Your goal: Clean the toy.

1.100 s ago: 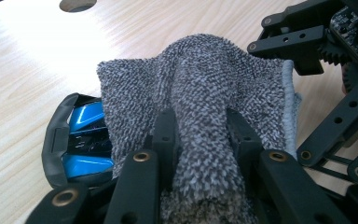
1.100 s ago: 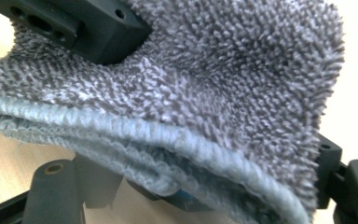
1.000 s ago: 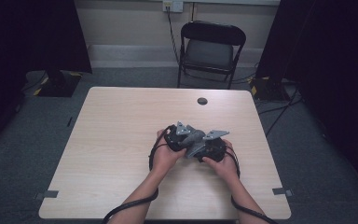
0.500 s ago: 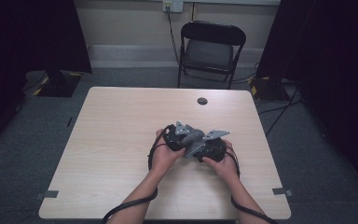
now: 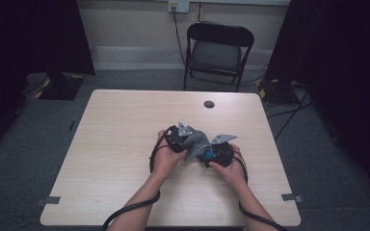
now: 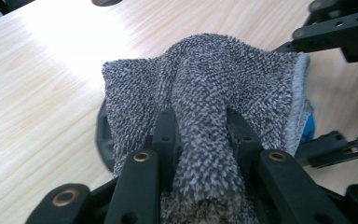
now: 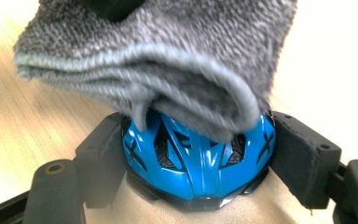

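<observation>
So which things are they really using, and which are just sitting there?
Being used:
- grey cloth, pinched in the left gripper
- small blue helmet, clamped in the right gripper

Just sitting there:
- folding chair
- small dark disc on the table

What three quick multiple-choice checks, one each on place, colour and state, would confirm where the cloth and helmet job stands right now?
1. Where does the grey cloth lie?
A. Draped over the top of the helmet
B. Flat on the far edge of the table
C. On the chair seat

2. What colour is the small helmet?
A. Red
B. Blue with black trim
C. Yellow

3. How does the left claw stand?
A. Wide open above the table
B. Shut on the helmet
C. Shut on a pinched fold of the cloth

Answers: 1 A, the right gripper view shows the cloth resting on the helmet's crown. 2 B, the shell is glossy blue. 3 C, the left gripper view shows both jaws pressing a ridge of cloth, while the right claw clasps the helmet.
</observation>
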Available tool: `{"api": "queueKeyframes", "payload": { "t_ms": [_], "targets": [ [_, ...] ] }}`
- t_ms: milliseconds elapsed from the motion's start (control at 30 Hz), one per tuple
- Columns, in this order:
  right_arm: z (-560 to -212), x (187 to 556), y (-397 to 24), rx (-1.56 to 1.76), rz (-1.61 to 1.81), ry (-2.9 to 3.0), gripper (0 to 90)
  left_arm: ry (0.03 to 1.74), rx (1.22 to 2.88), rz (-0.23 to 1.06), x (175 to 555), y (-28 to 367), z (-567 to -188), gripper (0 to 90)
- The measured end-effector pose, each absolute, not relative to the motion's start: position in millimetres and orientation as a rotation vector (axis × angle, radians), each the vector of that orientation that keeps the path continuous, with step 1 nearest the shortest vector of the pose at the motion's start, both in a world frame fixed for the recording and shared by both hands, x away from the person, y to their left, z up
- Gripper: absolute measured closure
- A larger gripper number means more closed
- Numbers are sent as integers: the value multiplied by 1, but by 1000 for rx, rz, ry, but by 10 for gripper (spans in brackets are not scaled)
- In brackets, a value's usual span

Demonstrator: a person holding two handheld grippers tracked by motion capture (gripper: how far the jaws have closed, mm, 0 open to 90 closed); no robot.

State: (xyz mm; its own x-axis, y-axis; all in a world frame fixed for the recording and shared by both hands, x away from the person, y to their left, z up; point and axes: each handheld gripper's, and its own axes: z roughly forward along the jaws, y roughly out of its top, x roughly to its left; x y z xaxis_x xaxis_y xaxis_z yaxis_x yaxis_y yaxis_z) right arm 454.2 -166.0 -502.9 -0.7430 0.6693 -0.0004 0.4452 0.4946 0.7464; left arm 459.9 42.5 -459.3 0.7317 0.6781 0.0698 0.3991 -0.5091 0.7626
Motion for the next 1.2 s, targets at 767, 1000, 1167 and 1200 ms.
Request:
{"api": "queueKeyframes", "payload": {
  "t_ms": [767, 1000, 1167, 1200],
  "targets": [
    [-503, 454, -166, 941, 1099, 2452, 249, 935, 2147, 542, 479, 76, -458, 699],
    [-503, 454, -166, 941, 1099, 2452, 249, 962, 2122, 533, 480, 85, -460, 700],
    [-503, 454, -166, 942, 1099, 2452, 249, 993, 2114, 538, 483, 93, -462, 700],
    [-503, 454, -166, 941, 1099, 2452, 249, 998, 2109, 544, 483, 95, -463, 700]
  ]
}}
